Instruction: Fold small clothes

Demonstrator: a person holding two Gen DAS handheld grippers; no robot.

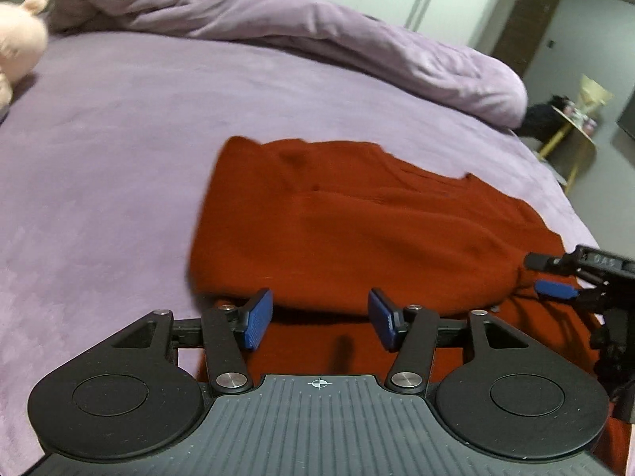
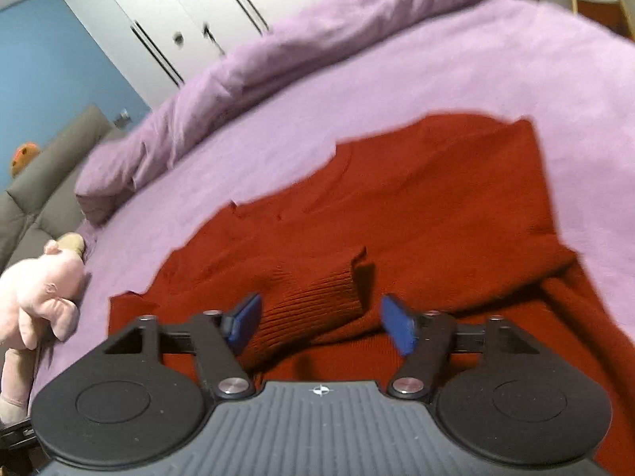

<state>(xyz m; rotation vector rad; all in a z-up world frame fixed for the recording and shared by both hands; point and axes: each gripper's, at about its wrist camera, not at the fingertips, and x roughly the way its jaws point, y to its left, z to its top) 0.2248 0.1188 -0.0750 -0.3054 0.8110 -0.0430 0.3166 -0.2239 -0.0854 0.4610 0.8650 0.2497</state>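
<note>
Though partly folded, the red sweater lies rumpled, ribbed cuff uppermost.

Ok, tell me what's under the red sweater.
The red sweater lies on the purple bedsheet, its ribbed cuff folded on top. Anything beneath the sweater is hidden.

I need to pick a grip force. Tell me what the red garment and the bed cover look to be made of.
Red garment: seemingly a soft knit, matte; the cuff between the right gripper fingers shows ribbing. Bed cover: likely a plush, fleece-like fabric, matte lilac with a faintly mottled nap. Fibre type cannot be told.
</note>
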